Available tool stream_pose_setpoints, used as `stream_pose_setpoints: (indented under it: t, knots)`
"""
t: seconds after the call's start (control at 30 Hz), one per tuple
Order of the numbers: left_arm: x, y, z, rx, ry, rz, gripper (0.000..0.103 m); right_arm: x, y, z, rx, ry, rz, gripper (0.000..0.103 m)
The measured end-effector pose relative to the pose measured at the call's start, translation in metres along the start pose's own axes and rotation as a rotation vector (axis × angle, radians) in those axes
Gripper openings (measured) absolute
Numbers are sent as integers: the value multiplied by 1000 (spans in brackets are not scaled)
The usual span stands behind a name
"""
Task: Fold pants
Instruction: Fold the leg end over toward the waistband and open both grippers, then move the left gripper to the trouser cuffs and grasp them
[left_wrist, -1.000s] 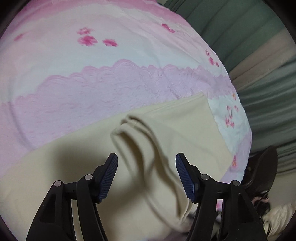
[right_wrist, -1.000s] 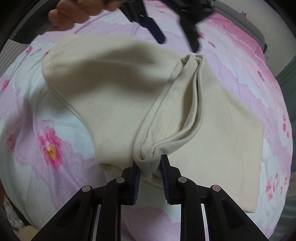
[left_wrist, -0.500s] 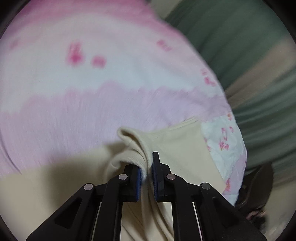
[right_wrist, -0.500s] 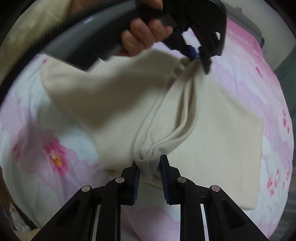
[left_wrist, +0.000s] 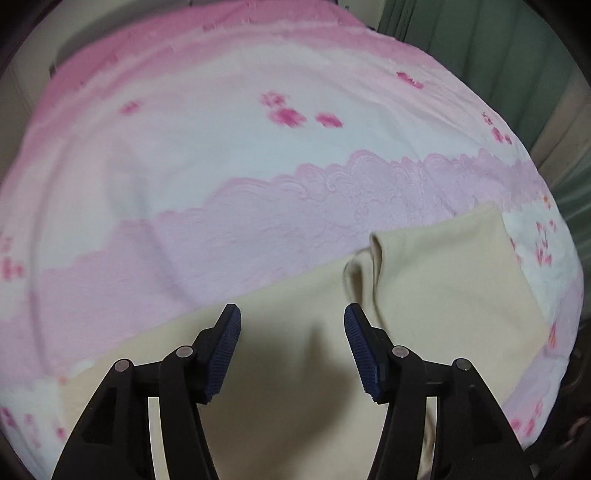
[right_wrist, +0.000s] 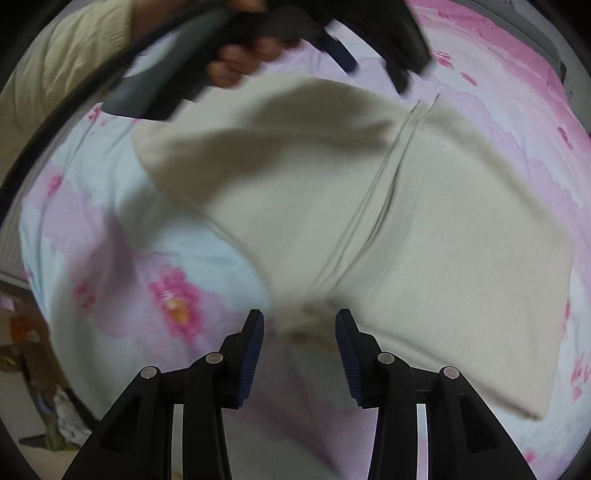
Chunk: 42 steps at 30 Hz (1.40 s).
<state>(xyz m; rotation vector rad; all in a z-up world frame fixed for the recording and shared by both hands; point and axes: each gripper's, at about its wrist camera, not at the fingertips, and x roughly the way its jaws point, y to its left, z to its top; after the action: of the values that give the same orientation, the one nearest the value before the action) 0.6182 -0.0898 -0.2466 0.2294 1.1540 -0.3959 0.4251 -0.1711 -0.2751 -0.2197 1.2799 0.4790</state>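
On the pink floral bedspread (left_wrist: 229, 177), cream pants (right_wrist: 461, 236) lie folded, with both grippers let go.

Nearest in the right wrist view, the right gripper (right_wrist: 300, 343) has just been opening, its 2 jaws apart above the pants' bunched near end, pads clear. Farther off, the left gripper (left_wrist: 292, 343) has also just been opening, jaws wide, nothing between them; a hand (right_wrist: 240, 61) carries it.
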Motion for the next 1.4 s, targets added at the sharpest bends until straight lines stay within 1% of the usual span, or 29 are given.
stream_pose_setpoints:
  t: [0.07,0.1,0.13,0.2,0.27,0.33,0.43,0.5,0.6,0.67,0.77,0.83,0.93,1.03,1.13,1.23,1.3,1.4]
  knots:
    - [-27,6,-15,8,-33,22,58,-12,0,-6,18,-23,-12,50]
    - [-44,8,-25,1,-50,33,59,-21,-3,-11,33,-43,-34,56]
    - [-57,7,-31,-14,-62,42,62,-29,-9,-18,51,-63,-59,61]
    - [-85,8,-50,-62,-86,56,65,-45,-16,-26,79,-92,-89,62]
    - [-106,6,-70,-100,-99,58,67,-60,-19,-24,92,-108,-97,62]
    - [-126,-3,-93,-152,-103,87,69,-76,-25,-25,90,-131,-102,63]
    - [-147,-16,-126,-249,-92,95,70,-96,-24,-26,72,-182,-111,66]
    - [-159,-26,-147,-320,-87,98,72,-111,-22,-29,55,-222,-96,68]
    - [-172,-39,-177,-417,-84,124,79,-133,-20,-35,39,-256,-79,73]
    - [-181,-45,-195,-463,-88,138,84,-145,-18,-38,26,-283,-62,73]
    - [-193,-45,-216,-542,-103,136,85,-154,-8,-44,8,-315,-58,76]
    - [-201,-38,-229,-591,-120,117,85,-160,-3,-46,5,-322,-51,76]
    - [-208,-18,-243,-645,-144,112,85,-164,7,-47,9,-332,-34,76]
    - [-209,13,-257,-704,-164,76,85,-163,24,-42,10,-332,-42,76]
    - [-206,47,-265,-731,-166,57,85,-155,44,-29,24,-318,-56,76]
    - [-193,86,-270,-737,-168,24,85,-144,62,-13,56,-304,-70,76]
    - [-177,113,-271,-727,-150,-2,85,-134,74,-1,71,-288,-79,76]
    - [-153,144,-269,-727,-131,-49,84,-112,88,22,97,-249,-109,76]
